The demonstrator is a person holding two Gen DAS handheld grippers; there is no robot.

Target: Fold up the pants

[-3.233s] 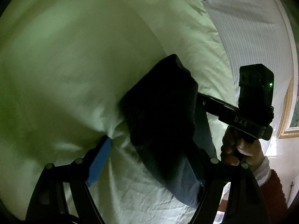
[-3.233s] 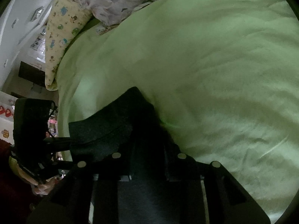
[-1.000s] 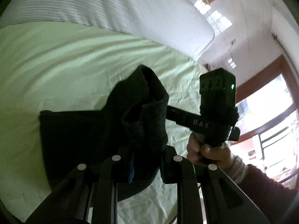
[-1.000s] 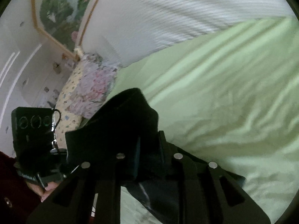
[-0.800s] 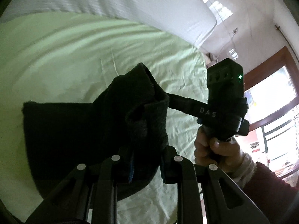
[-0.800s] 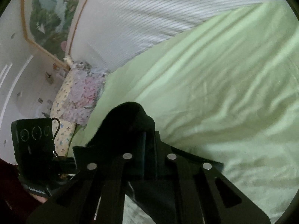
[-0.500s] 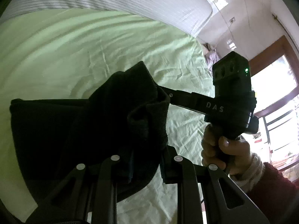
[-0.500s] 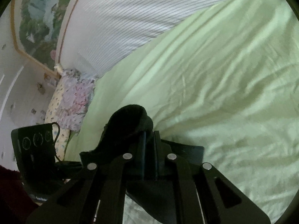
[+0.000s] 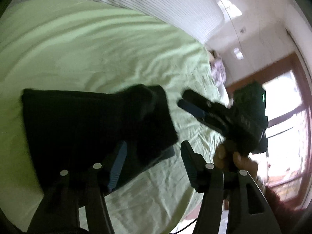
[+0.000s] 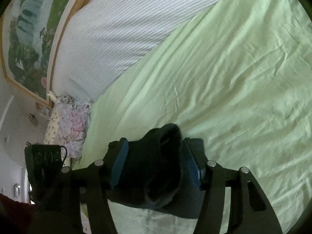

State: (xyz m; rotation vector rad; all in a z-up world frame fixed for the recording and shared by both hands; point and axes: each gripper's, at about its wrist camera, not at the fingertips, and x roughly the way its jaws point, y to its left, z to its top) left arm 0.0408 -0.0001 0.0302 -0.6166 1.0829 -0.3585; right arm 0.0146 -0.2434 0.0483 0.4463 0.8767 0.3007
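The dark pants (image 9: pixel 93 120) lie folded into a thick block on the light green bedsheet (image 9: pixel 97 54). My left gripper (image 9: pixel 152 156) is open just above the block's near right corner, and its fingers (image 9: pixel 117 161) hold nothing. My right gripper (image 10: pixel 156 161) is open too, its blue pads (image 10: pixel 119 161) standing either side of a raised hump of the pants (image 10: pixel 156 167) without pinching it. The right gripper also shows in the left wrist view (image 9: pixel 197 105), open, just right of the block.
A white striped headboard cushion (image 10: pixel 120 27) runs along the far side of the bed. A floral pillow (image 10: pixel 68 122) lies at its end. A framed painting (image 10: pixel 25 29) hangs on the wall. A bright window (image 9: pixel 282 105) is at the right.
Both grippers were shut on the pants' folded edge half a second ago. Both have now opened and let go, and the cloth has dropped onto the block on the bed.
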